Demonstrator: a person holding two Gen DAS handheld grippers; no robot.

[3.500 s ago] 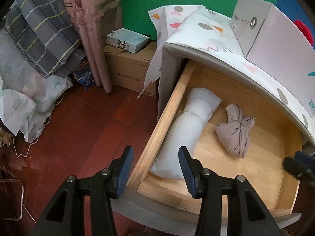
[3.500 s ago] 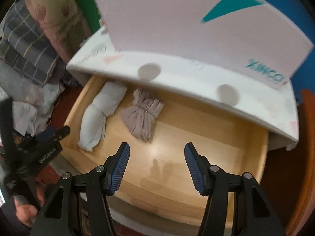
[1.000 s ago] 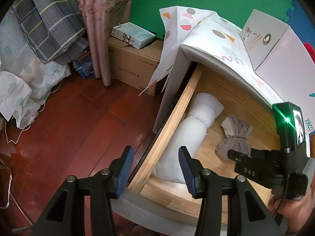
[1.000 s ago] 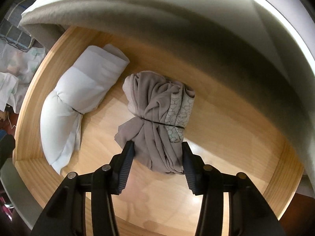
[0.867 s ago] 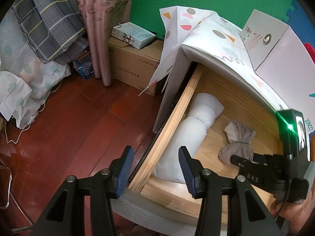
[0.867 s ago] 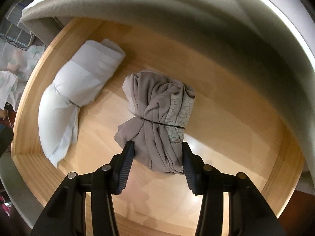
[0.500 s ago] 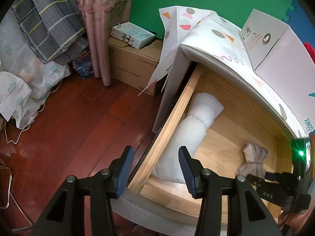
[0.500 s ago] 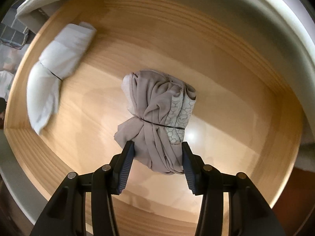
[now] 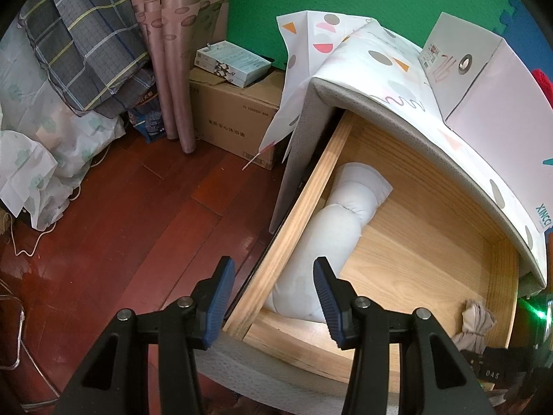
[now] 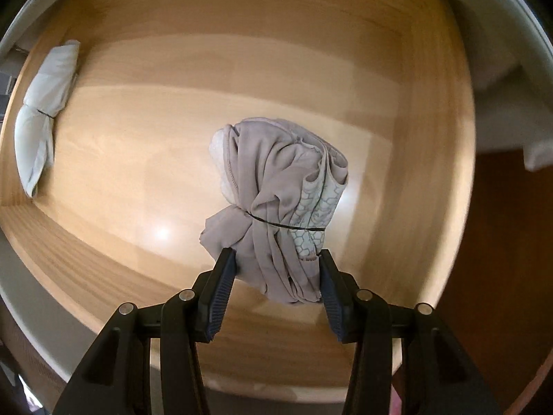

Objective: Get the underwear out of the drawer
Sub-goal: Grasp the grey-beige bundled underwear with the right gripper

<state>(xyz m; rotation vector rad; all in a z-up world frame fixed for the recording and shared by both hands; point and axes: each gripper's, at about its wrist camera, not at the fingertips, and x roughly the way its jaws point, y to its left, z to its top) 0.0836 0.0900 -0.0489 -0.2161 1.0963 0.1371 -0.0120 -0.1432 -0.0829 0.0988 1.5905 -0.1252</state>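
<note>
My right gripper (image 10: pixel 276 269) is shut on a taupe bundle of underwear (image 10: pixel 276 200) tied with a dark band, and holds it above the floor of the open wooden drawer (image 10: pixel 145 159). In the left wrist view the bundle (image 9: pixel 475 325) hangs at the drawer's front right corner, above the right gripper's body. A white rolled bundle (image 9: pixel 331 235) lies along the drawer's left side (image 9: pixel 304 214); it also shows in the right wrist view (image 10: pixel 45 110). My left gripper (image 9: pixel 273 290) is open and empty over the drawer's front left corner.
The cabinet top is covered by a patterned white cloth (image 9: pixel 387 69) with a white box (image 9: pixel 484 83) on it. A cardboard box (image 9: pixel 235 117), a curtain (image 9: pixel 172 52) and piled bedding (image 9: pixel 69 52) stand on the red wooden floor (image 9: pixel 138 214) at the left.
My right gripper has lifted the taupe bundle off the drawer floor and carried it toward the drawer's front right corner. The left gripper and the white bundle have not moved.
</note>
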